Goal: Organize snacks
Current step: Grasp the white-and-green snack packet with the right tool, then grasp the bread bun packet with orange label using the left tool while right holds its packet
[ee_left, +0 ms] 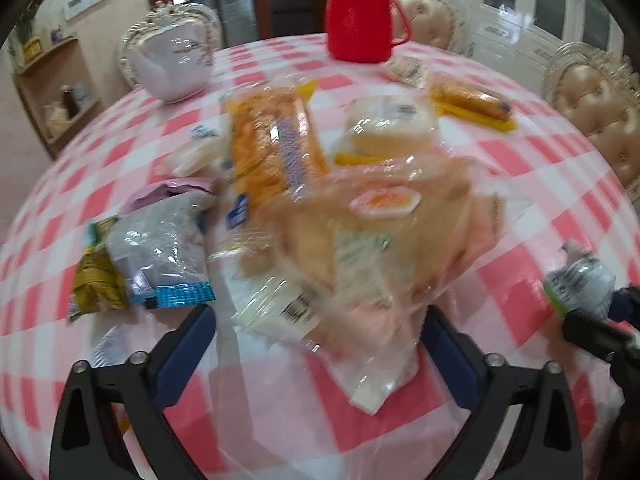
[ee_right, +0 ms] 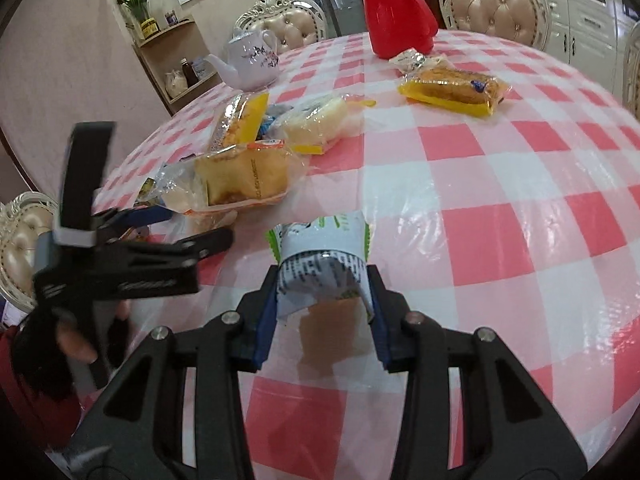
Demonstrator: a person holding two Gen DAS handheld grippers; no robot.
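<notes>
Several wrapped snacks lie in a loose pile on the pink checked tablecloth (ee_right: 500, 184). In the left wrist view, a big clear bag of bread (ee_left: 360, 256) lies just ahead of my open left gripper (ee_left: 320, 344), its near end reaching between the blue fingers. An orange cake pack (ee_left: 272, 144), a pale cake (ee_left: 388, 128) and a silver-blue packet (ee_left: 160, 256) lie around it. My right gripper (ee_right: 324, 280) is shut on a white and green snack packet (ee_right: 324, 256), held just above the cloth. My left gripper also shows at left in the right wrist view (ee_right: 192, 228).
A red thermos jug (ee_right: 396, 8) stands at the far side. A white teapot (ee_right: 252, 64) stands at the far left. A yellow cake pack (ee_right: 452, 88) lies apart near the jug. Padded chairs (ee_right: 496, 8) ring the round table.
</notes>
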